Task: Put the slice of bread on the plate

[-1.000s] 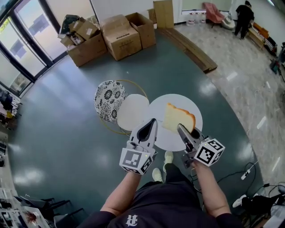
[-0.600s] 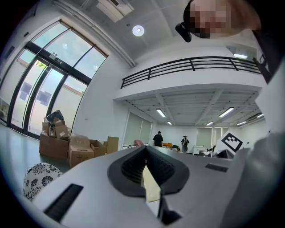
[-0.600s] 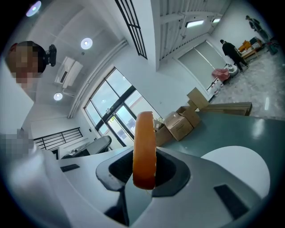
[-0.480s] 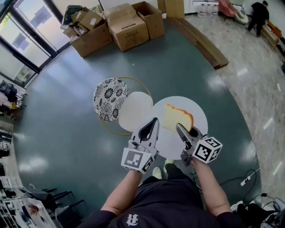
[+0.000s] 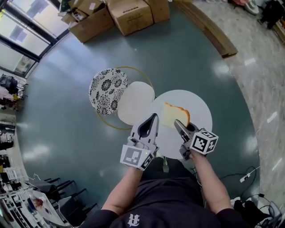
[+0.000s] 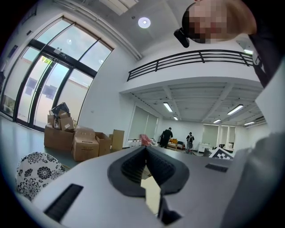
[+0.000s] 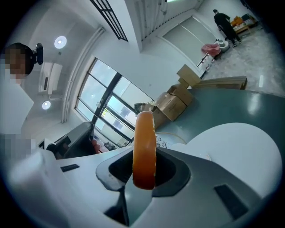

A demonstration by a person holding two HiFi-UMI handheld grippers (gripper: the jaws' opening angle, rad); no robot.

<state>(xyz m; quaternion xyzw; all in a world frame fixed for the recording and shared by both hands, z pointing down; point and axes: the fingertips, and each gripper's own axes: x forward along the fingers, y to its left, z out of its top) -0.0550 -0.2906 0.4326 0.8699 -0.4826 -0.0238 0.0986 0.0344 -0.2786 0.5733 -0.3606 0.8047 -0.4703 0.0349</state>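
Observation:
A slice of bread (image 5: 175,115) with a brown crust stands on edge between the jaws of my right gripper (image 5: 179,123), which is shut on it. In the right gripper view the bread (image 7: 144,142) rises out of the right gripper (image 7: 144,167), crust toward the camera. It hangs over a large round white surface (image 5: 200,111), which also shows in the right gripper view (image 7: 236,147). Just left of the bread, my left gripper (image 5: 154,116) has its jaws together on nothing. From its own camera the left gripper (image 6: 144,150) points level across the room.
A smaller round white disc (image 5: 133,104) and a black-and-white flowered disc (image 5: 107,89) lie left of the large one, over a thin gold ring (image 5: 133,70). Cardboard boxes (image 5: 138,13) stand at the far side of the green floor. People stand far off in the hall (image 6: 168,137).
Both grippers have sunk toward the large white surface, the bread still in the right one. The head view has tipped down, so the boxes have slid toward the top edge.

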